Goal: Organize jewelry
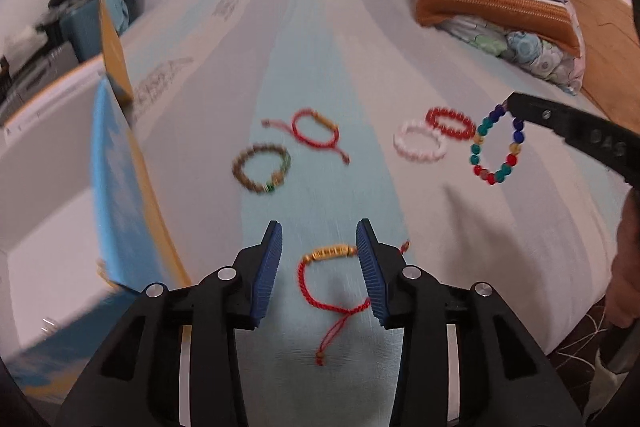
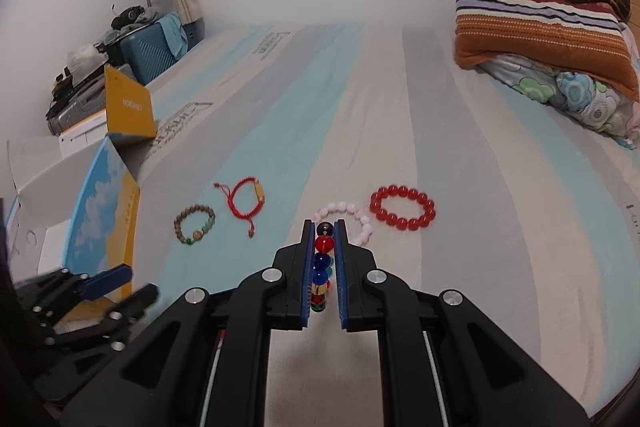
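Now, with the left tool [image 1: 320, 267] part open over the red cord bracelet [image 1: 334, 279] lying on the bed [image 1: 520, 227], the right tool [image 2: 323, 263], clamped on the multicoloured bead bracelet [image 2: 323, 269], should carry it steadily, without swinging, to join the bracelets already laid out.

Glossy, see-through glass-like beads on the multicoloured bracelet [image 2: 322, 267]. Braided red cord with a shiny gold tube on the near cord bracelet [image 1: 334, 277]. Matt woven cloth on the striped bed sheet [image 2: 460, 147]. Ribbed blue rubbery pads, matt black plastic on the fingers [image 1: 269, 267]. Smooth printed cardboard on the left box [image 2: 100, 211].
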